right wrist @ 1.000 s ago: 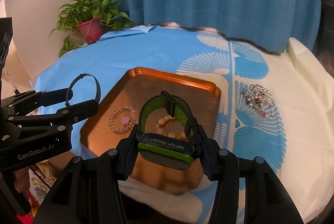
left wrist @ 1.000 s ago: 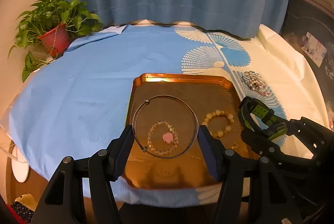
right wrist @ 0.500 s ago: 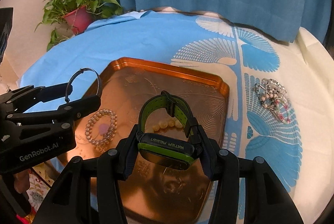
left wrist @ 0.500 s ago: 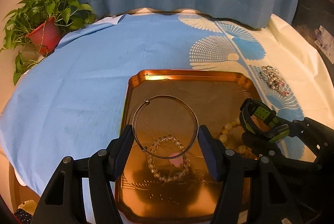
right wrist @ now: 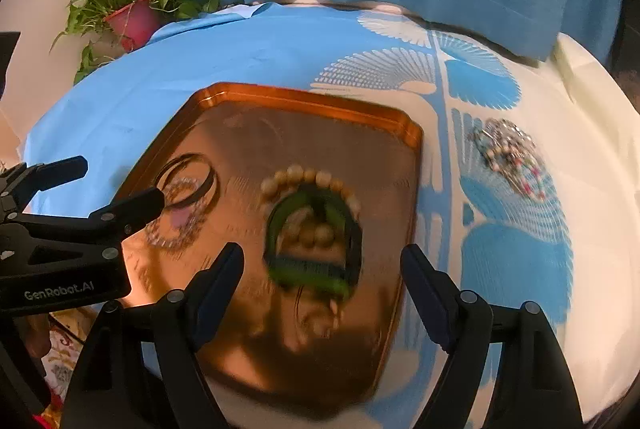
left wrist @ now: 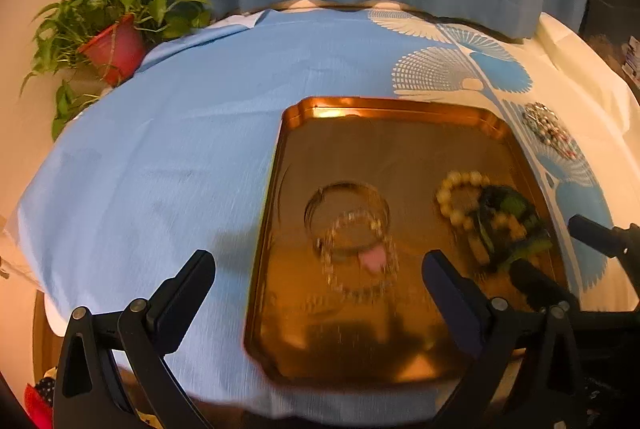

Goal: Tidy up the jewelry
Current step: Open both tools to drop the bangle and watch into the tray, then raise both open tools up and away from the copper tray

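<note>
Both tools' jaws are opening, empty, above a blurred watch [right wrist: 314, 245] and bangle [left wrist: 346, 219] on the tray [left wrist: 384, 109].

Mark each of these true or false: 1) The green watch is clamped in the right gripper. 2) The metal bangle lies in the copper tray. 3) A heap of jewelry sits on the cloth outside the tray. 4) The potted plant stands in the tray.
1) False: the green watch lies in the copper tray, free of the right gripper, whose jaws are opening.
2) True: the metal bangle overlaps the clear bead bracelet.
3) True: jewelry heap.
4) False: the potted plant stands beyond the cloth.
</note>
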